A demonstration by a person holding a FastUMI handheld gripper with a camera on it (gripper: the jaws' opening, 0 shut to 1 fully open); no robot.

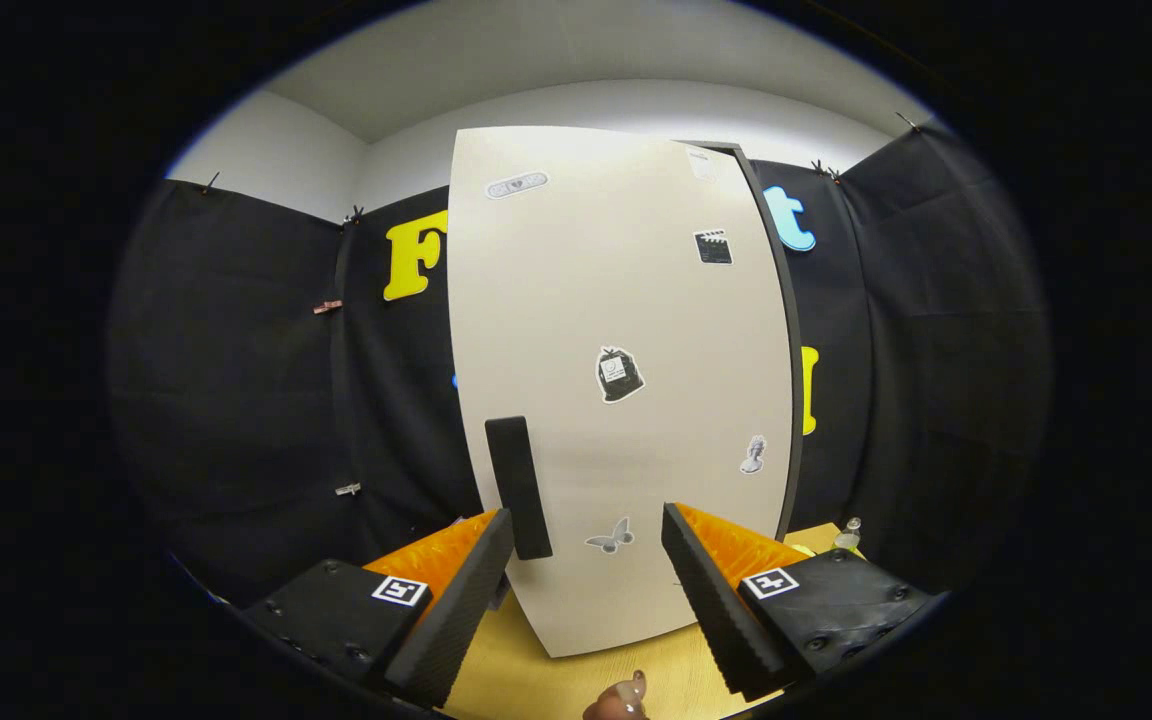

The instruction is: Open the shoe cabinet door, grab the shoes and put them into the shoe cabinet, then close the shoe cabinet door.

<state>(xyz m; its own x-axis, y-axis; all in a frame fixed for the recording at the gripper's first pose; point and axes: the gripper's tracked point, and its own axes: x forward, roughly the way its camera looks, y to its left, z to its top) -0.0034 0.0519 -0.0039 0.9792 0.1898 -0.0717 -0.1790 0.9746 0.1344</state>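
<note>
A tall shoe cabinet stands just ahead of me on a wooden table [536,680]. Its cream door [626,330] carries several stickers and looks shut against the dark frame at its right edge. A black vertical handle [519,487] is fixed near the door's lower left. My gripper [588,535] is open; the left finger's tip [492,560] sits right beside the handle, and the right finger [696,570] stands well to the handle's right. Nothing is between the fingers but the door's face. A small brown object [621,700] peeks up below the fingers; I cannot tell what it is.
Black cloth walls surround the cabinet on both sides. A small clear bottle [848,535] stands on the table beyond the right finger, close to the cabinet's right side.
</note>
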